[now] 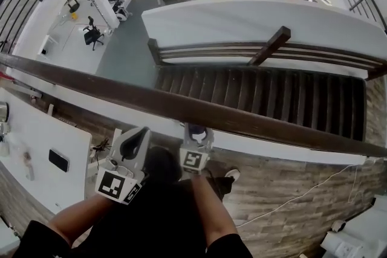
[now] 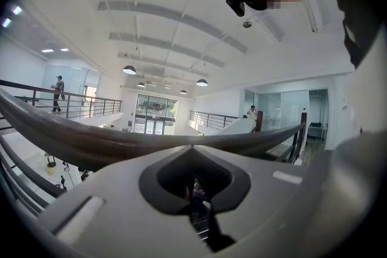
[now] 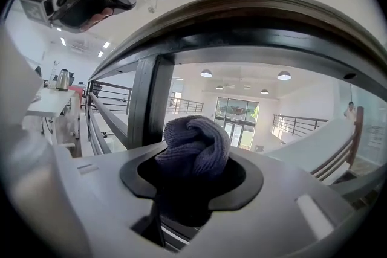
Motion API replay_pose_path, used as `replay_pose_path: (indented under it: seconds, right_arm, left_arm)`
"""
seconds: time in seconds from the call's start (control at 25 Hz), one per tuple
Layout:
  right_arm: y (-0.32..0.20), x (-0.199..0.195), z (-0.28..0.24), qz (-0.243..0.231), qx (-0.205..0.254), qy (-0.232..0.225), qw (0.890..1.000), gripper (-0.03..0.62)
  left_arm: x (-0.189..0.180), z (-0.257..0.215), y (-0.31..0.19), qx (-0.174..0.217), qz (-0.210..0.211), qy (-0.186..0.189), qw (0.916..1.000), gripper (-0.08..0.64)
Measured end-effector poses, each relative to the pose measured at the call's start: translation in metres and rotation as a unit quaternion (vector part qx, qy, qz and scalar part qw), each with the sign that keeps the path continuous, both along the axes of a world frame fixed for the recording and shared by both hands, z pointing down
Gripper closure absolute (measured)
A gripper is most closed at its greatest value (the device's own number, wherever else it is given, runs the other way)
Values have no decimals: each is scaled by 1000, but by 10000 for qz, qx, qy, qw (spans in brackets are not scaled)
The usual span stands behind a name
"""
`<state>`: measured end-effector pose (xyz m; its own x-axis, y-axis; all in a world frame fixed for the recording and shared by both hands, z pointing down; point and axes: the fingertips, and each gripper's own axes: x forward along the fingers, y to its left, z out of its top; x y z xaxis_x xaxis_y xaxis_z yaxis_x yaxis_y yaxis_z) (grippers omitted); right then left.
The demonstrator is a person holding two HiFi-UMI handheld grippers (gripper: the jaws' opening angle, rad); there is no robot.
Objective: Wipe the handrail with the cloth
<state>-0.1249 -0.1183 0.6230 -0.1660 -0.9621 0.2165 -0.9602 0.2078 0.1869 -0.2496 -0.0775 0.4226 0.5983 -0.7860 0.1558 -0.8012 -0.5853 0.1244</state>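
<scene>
Handrail: dark wood, runs diagonally across the head view from upper left to lower right; a staircase lies below and beyond it.
Left arm: bare forearm reaches forward from lower left, with the wrist angled up and right toward the rail.
Left gripper: near side of the rail and a little short of it; jaws clenched together with nothing between them.
Right arm: forearm comes straight up the middle of the head view.
Right gripper: tip sits at the rail's near edge, just beside the left gripper; jaws are clamped on the cloth.
Cloth: purple-grey knit, bunched in a wad, bulging out of the jaws. The rail arches overhead, and contact with it cannot be told.
Baluster: dark upright post just left of the cloth.
</scene>
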Motion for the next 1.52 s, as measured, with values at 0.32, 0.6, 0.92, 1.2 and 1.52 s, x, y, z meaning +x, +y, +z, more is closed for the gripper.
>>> replay_pose_path:
  seconds: [0.32,0.6,0.92,1.2,1.52]
  right_arm:
    - [1,5,-5,-114,206,5,9997,407]
    - [6,18,-3,-109,186,-81,9997,407]
    - [14,44,-2,94,-1,-230,9997,405]
    - [21,60,9,165,-184,-278,9993,403]
    - [30,85,10,244,-432,-397,9980,403]
  left_arm:
    - [4,2,2,-80,29,-143,9999,560]
    - [15,1,7,-121,-52,-149,9998,560]
    - [33,-3,15,-188,-30,-190,9996,560]
    - [48,-7,16,-194,-31,-230,9995,560]
    - [65,-14,30,-236,-104,-293,9992,560]
